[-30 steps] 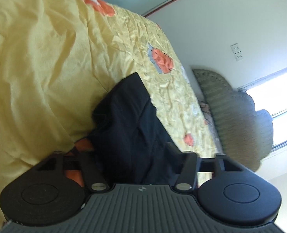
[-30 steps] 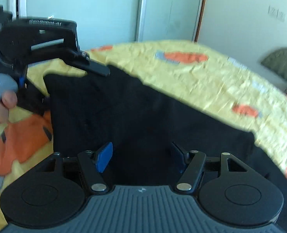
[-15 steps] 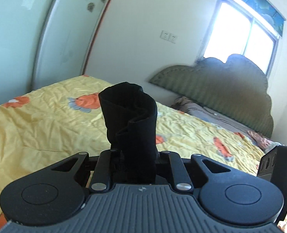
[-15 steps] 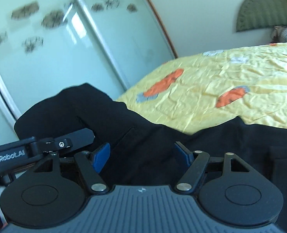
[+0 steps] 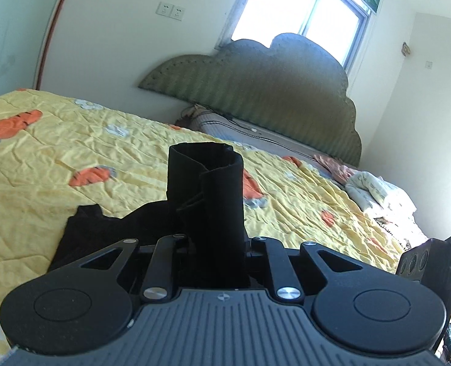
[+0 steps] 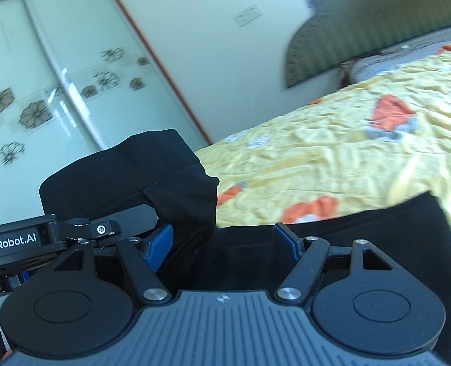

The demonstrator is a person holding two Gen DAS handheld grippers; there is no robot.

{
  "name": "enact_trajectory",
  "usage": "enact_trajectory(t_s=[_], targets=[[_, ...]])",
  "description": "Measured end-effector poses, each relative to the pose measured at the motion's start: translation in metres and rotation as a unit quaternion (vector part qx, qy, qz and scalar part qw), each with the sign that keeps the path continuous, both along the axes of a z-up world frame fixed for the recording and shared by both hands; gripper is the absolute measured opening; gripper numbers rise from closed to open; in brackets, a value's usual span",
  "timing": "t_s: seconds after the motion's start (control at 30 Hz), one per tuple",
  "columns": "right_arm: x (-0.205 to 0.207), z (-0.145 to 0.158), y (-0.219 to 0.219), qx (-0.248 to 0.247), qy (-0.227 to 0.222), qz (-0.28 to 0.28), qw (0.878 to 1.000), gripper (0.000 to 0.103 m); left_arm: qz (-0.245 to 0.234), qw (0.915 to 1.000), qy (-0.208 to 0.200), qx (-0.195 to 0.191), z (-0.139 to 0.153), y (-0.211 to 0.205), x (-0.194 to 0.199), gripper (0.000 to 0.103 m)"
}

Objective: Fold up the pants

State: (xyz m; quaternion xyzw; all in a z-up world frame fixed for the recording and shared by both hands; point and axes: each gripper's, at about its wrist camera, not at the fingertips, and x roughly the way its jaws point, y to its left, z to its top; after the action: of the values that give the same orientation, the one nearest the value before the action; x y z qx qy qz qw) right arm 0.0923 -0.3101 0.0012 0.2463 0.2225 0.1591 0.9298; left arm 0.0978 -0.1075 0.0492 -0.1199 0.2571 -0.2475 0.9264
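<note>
The black pants [image 5: 207, 195] stick up as a folded bunch between my left gripper's [image 5: 216, 244] fingers, which are shut on them. The rest of the cloth [image 5: 103, 228] trails down onto the yellow bedspread [image 5: 58, 158]. In the right wrist view the same lifted bunch [image 6: 140, 174] hangs at the left, held by the left gripper's body [image 6: 42, 238]. My right gripper [image 6: 225, 241] is open, blue pads wide apart, just above the flat part of the pants [image 6: 362, 228] and holding nothing.
A green scalloped headboard [image 5: 271, 91] stands under a bright window. Pillows and bedding [image 5: 374, 189] lie at the bed's head. A sliding mirrored wardrobe [image 6: 42, 91] is behind the left gripper. The right gripper's body [image 5: 426, 262] shows at the left view's right edge.
My left gripper has lifted and tilted up with the pants' end in its grasp, and its view swung from the bedspread to the headboard. My right gripper also tilted up and stayed open.
</note>
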Motion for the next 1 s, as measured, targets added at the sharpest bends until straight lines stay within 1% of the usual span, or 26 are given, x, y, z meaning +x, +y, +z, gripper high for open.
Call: enact_trajectory(t_s=[0.27, 0.4, 0.47, 0.53, 0.57, 0.6, 0.63, 0.67, 0.73, 0.77, 0.8, 0.83, 0.9, 0.93, 1.0], targets=[[-0.015, -0.019, -0.053, -0.014, 0.02, -0.076, 0.997, 0.072, -0.062, 0.9979, 0.02, 0.002, -0.023, -0.06, 0.007, 0.017], [-0.019, -0.028, -0.069, -0.034, 0.039, -0.109, 0.993, 0.072, -0.077, 0.9967, 0.021, 0.018, -0.036, -0.078, 0.01, 0.017], [-0.021, -0.031, -0.075, -0.045, 0.047, -0.125, 0.99, 0.072, -0.082, 0.9959, 0.019, 0.032, -0.042, -0.086, 0.012, 0.017], [-0.026, -0.033, -0.083, -0.043, 0.048, -0.144, 0.988, 0.072, -0.094, 0.9942, 0.022, 0.048, -0.049, -0.096, 0.015, 0.018], [-0.028, -0.034, -0.087, -0.046, 0.049, -0.153, 0.986, 0.072, -0.104, 0.9923, 0.026, 0.062, -0.053, -0.101, 0.017, 0.022], [-0.03, -0.034, -0.091, -0.064, 0.053, -0.166, 0.983, 0.072, -0.114, 0.9908, 0.029, 0.066, -0.056, -0.106, 0.017, 0.03], [-0.035, -0.034, -0.095, -0.078, 0.051, -0.181, 0.979, 0.072, -0.12, 0.9898, 0.031, 0.07, -0.058, -0.109, 0.017, 0.035], [-0.04, -0.034, -0.099, -0.086, 0.05, -0.193, 0.976, 0.072, -0.126, 0.9889, 0.027, 0.073, -0.059, -0.113, 0.014, 0.038], [-0.05, -0.034, -0.109, -0.096, 0.051, -0.211, 0.971, 0.072, -0.151, 0.9864, 0.019, 0.062, -0.056, -0.114, 0.007, 0.054], [-0.056, -0.033, -0.113, -0.102, 0.051, -0.226, 0.967, 0.072, -0.165, 0.9848, 0.016, 0.052, -0.054, -0.114, 0.002, 0.059], [-0.062, -0.032, -0.118, -0.106, 0.049, -0.241, 0.963, 0.072, -0.174, 0.9836, 0.012, 0.045, -0.052, -0.112, -0.001, 0.065], [-0.067, -0.03, -0.121, -0.107, 0.046, -0.253, 0.961, 0.072, -0.177, 0.9834, 0.009, 0.04, -0.05, -0.108, -0.004, 0.068], [-0.079, -0.025, -0.124, -0.105, 0.031, -0.271, 0.956, 0.072, -0.167, 0.9852, 0.007, 0.034, -0.043, -0.096, -0.008, 0.069], [-0.082, -0.022, -0.124, -0.106, 0.022, -0.271, 0.957, 0.072, -0.159, 0.9866, 0.01, 0.036, -0.04, -0.087, -0.008, 0.069], [-0.085, -0.013, -0.117, -0.113, 0.005, -0.254, 0.961, 0.073, -0.125, 0.9913, 0.018, 0.037, -0.035, -0.065, -0.004, 0.07]])
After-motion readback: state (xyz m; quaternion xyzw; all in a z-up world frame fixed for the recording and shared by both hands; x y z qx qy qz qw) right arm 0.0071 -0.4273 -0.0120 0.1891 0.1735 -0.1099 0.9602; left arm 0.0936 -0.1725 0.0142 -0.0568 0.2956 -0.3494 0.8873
